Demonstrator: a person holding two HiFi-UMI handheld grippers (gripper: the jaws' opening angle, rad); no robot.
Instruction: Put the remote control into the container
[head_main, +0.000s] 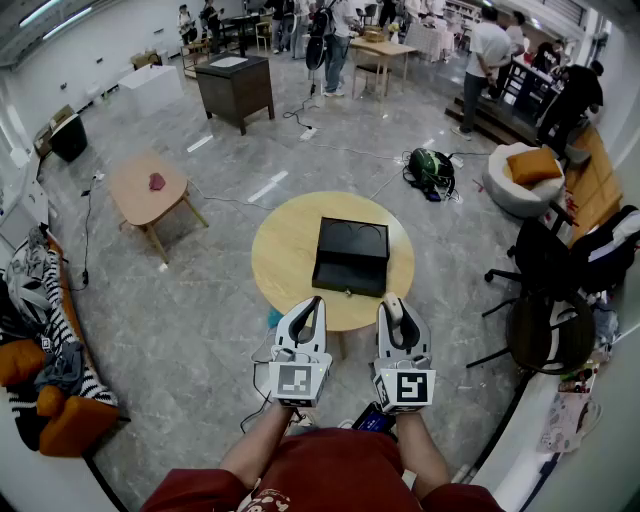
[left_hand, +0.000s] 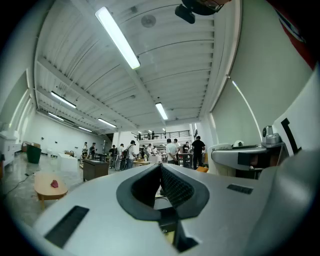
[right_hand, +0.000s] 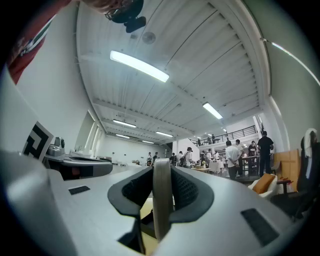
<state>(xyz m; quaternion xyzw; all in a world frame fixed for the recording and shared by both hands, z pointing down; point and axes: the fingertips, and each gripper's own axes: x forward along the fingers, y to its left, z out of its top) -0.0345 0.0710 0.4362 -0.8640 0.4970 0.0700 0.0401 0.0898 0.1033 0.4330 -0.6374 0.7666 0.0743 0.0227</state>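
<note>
Black open-top container on round wooden table, right gripper over table's near edge, jaws pinching slim grey remote control, left gripper alongside, jaws pressed together, empty.

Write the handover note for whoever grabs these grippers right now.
Left gripper: fingers shut, nothing between them.
Right gripper: shut on the remote control, held edge-on.
The black container sits on the round table, ahead of both grippers.
Done: remote is in the grip.
Left: carry it over the container and let it go inside.
</note>
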